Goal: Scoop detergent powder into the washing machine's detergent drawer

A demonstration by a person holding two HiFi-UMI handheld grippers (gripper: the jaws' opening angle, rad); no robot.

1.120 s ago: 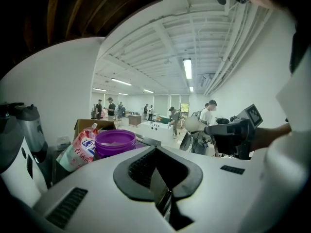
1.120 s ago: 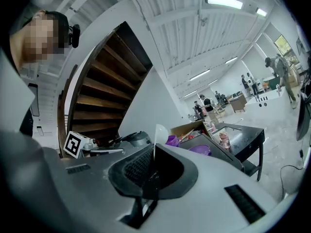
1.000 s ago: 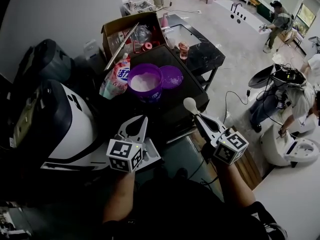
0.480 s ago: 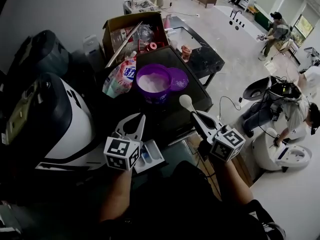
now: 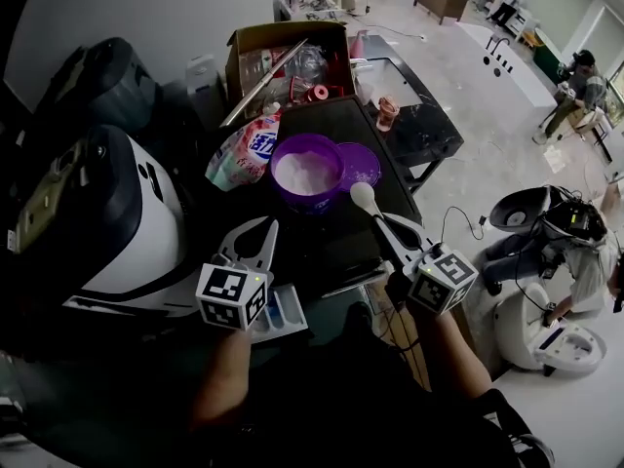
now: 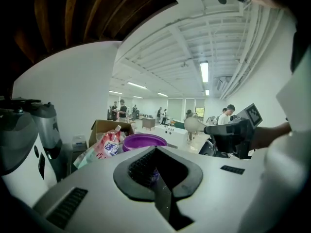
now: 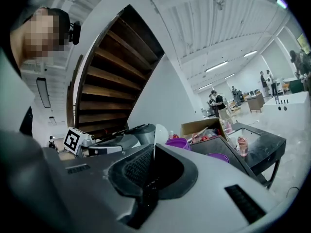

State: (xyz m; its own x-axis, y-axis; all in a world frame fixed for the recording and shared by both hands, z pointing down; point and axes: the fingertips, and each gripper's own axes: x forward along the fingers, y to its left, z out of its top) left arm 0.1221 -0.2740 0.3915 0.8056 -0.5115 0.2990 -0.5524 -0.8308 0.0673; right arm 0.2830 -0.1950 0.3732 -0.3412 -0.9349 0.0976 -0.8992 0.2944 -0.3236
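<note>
Nearest me, my left claw [image 5: 263,228] hangs over the pulled-out detergent drawer [image 5: 291,310], which juts from the front of the white washing machine [image 5: 136,232] on my left. This claw is pressed together and carries nothing; through the oval gap behind its tips I see only the purple tub beyond. My right claw [image 5: 392,237] is off to the right, well apart from the drawer, and pinches the handle of a white scoop [image 5: 364,197] that points up and away from me. The scoop's round bowl sits over the black table [image 5: 331,242], just at the near edge of the purple lid [image 5: 363,164] and beside the tub [image 5: 281,164]; whether it carries powder I cannot tell. The tub stands open on the table with white detergent powder [image 5: 307,172] inside, and its lid lies touching it on the right. A pink and white detergent bag [image 5: 242,149] leans just left of the tub. Behind that is an open cardboard box [image 5: 255,39] full of odds and ends.
</note>
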